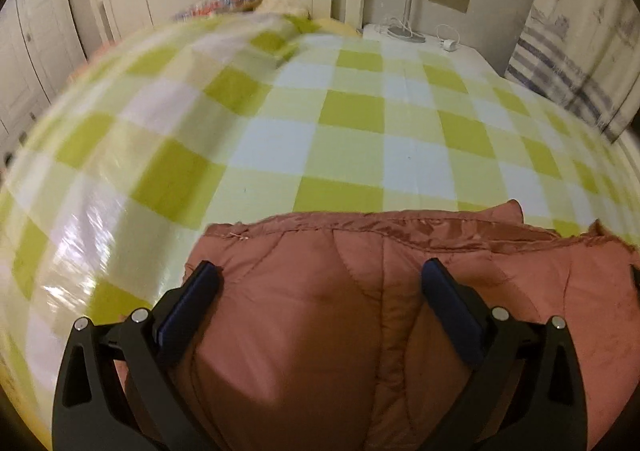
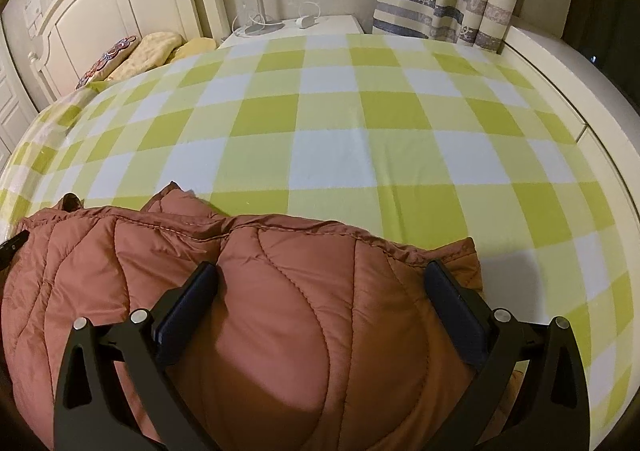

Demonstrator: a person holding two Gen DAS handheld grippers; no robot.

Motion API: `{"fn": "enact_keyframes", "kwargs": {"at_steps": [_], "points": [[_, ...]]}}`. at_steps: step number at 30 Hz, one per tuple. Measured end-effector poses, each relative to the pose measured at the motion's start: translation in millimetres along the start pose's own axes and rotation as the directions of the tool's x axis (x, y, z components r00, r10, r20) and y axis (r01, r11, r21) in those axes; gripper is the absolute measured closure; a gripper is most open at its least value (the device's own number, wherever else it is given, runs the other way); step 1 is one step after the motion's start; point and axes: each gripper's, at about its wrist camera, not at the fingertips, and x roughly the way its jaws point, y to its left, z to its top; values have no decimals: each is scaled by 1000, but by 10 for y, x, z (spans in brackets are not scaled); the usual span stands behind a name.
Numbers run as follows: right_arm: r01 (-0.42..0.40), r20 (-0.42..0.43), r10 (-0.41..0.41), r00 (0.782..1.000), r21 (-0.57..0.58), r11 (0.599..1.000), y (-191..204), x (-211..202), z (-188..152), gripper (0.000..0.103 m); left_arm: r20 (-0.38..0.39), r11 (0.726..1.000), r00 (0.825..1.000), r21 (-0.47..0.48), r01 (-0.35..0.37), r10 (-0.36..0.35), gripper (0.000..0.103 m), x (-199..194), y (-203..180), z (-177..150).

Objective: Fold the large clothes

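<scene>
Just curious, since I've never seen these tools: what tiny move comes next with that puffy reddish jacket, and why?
Probably close both grippers. The left gripper and right gripper each sit open astride the quilted rust-red puffer jacket on the green-and-white checked bedsheet, holding nothing; a pinch must likely come before any fold.

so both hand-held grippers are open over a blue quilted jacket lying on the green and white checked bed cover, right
Not quite: the jacket is rust-brown, not blue, as the right wrist view shows clearly. The rest holds: the left hand-held gripper and the right hand-held gripper both have their jaws spread wide over it, and it lies on the green and white checked bed cover.
</scene>
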Motion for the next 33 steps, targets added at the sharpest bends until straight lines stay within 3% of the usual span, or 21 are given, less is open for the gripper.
{"fn": "enact_keyframes", "kwargs": {"at_steps": [3,6,8,10,11,13,15,18,20,23,25,27,28,29,33], "points": [[1,1,-1,1000,2,1000,1,0,3,4,29,999,999,21,-36,35,2,-35,-43,-18],[4,-8,-4,1000,11,1000,-16,-38,13,4,17,1000,1000,-12,7,-7,2,-22,51,0],[102,58,-104,993,28,994,59,-331,-23,4,11,999,999,-39,38,-37,2,-18,115,2],[33,144,-34,989,9,999,211,-659,-96,4,18,998,999,-44,43,-42,2,-33,115,-2],[-30,184,36,982,-36,999,394,-860,-156,4,19,998,999,-42,40,-40,2,-32,105,-2],[-60,209,85,974,-125,990,711,-1024,-257,4,15,999,999,-38,36,-35,2,-20,91,6],[-91,158,140,977,-283,955,1176,-987,-414,4,15,998,999,-39,38,-38,2,-17,89,13],[-70,57,102,993,-409,910,1709,-512,-767,4,16,998,999,-44,47,-46,2,-11,100,13],[-47,108,100,989,-411,910,1755,-501,-811,4,14,997,998,-57,55,-54,2,5,135,5],[-136,34,158,987,-353,926,1612,-492,-718,4,13,995,998,-69,69,-68,2,1,158,3],[-158,43,178,983,-288,945,1421,-595,-666,4,21,996,998,-67,67,-66,2,-25,152,2],[-140,86,164,983,-237,961,1197,-742,-656,4,51,994,997,-85,65,-61,2,-116,190,-16],[-123,99,147,984,-219,968,1078,-796,-651,4,76,994,996,-99,44,-36,8,-220,211,-40],[-82,105,105,989,-198,977,921,-846,-661,4,109,994,994,-105,33,-21,9,-379,212,-84],[12,85,-3,996,-109,994,333,-817,-751,4,235,985,959,-27,170,-159,6,-1017,6,-401]]}}
